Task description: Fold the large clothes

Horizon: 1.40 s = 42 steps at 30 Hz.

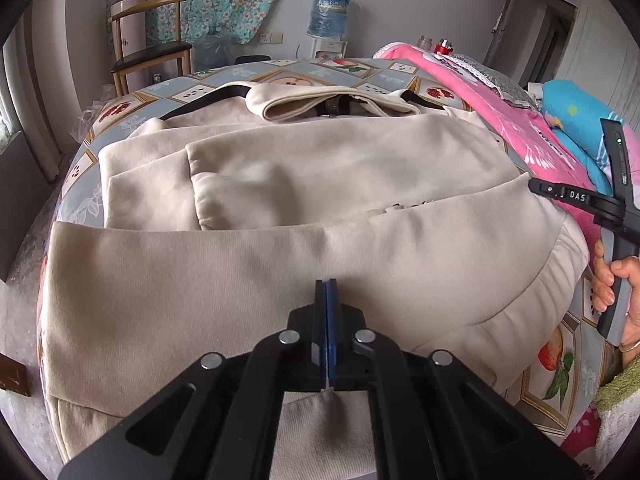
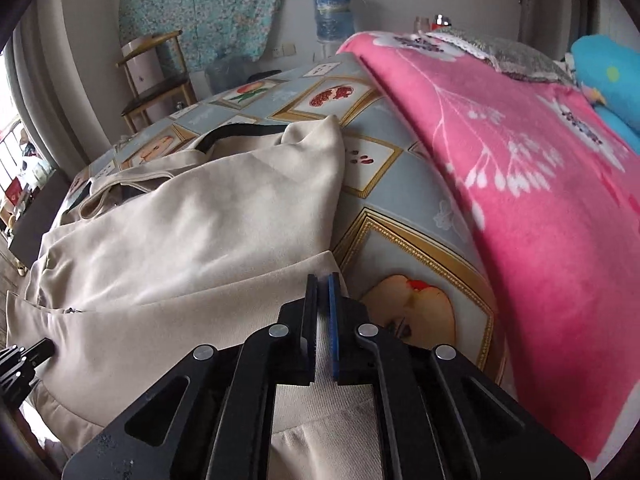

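Beige garment (image 1: 304,184) lies spread over the fruit-print tablecloth (image 2: 376,184), filling the centre of the left wrist view. Left gripper (image 1: 326,282) is clenched on a pinch of its near hem, low centre of frame. Right gripper (image 2: 323,278) sits at the garment's right edge, jaws nearly together; fabric seems caught between them, hard to confirm. Pink blanket (image 2: 520,184) at right.

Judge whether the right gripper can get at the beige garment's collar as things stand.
Probably yes. The collar lies exposed at the far end of the beige garment, nothing over it, but the right gripper would first have to release the near hem.
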Tool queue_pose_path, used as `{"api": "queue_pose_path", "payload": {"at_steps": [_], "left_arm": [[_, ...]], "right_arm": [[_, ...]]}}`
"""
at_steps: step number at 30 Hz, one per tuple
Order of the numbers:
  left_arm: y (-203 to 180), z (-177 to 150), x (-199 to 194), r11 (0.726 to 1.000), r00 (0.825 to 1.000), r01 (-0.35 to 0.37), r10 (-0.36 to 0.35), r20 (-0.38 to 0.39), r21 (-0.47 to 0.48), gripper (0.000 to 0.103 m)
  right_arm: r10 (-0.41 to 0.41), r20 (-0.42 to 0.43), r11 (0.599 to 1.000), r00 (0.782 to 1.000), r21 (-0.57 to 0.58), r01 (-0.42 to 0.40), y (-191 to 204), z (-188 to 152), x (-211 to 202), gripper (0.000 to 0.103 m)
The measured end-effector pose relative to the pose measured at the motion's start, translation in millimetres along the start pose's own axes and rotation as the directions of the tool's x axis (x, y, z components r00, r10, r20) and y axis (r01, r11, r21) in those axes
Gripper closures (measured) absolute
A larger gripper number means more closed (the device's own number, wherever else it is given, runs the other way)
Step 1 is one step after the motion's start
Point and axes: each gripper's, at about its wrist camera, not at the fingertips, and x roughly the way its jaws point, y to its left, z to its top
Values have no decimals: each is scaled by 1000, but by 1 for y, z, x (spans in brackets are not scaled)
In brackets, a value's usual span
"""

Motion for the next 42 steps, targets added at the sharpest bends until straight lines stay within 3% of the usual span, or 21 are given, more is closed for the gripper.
{"api": "queue_pose_path", "payload": {"at_steps": [2, 4, 7, 10, 13, 20, 26, 30, 33, 37, 42], "left_arm": [[1, 0, 0, 1000, 1000, 2, -2, -1, -1, 102], [2, 0, 0, 1000, 1000, 10, -10, 0, -3, 102], [3, -1, 0, 1000, 1000, 20, -20, 1, -7, 102], [3, 0, 1, 1000, 1000, 19, -19, -2, 1, 102], [2, 1, 1, 1000, 1000, 15, -14, -7, 10, 102], [6, 1, 1, 999, 999, 41, -41, -9, -21, 102], [10, -2, -5, 997, 997, 69, -68, 21, -24, 102], [8, -4, -31, 995, 989, 99, -99, 106, 2, 102], [-9, -8, -53, 985, 976, 148, -160, 148, 86, 102], [-40, -15, -53, 960, 968, 216, -234, 89, 178, 102], [-55, -23, -16, 967, 983, 186, -183, -32, 175, 102]], "right_arm": [[-43, 46, 999, 998, -3, 43, 5, 0, -24, 67], [-27, 103, 999, 994, -21, 30, 13, -3, -52, 63], [103, 109, 992, 989, -86, -94, 40, -17, -79, 61], [251, 32, 953, 968, -182, -241, 79, -38, -81, 60], [321, -62, 917, 945, -227, -326, 118, -52, -63, 60], [342, -158, 889, 926, -263, -374, 169, -44, -16, 68], [311, -216, 877, 925, -308, -367, 179, -42, 1, 68], [345, -297, 850, 890, -302, -431, 173, -35, 7, 68], [358, -360, 836, 862, -288, -467, 172, -28, 11, 68], [344, -410, 826, 845, -295, -480, 175, -23, 14, 68], [351, -441, 825, 826, -271, -496, 174, -19, 18, 68]]}}
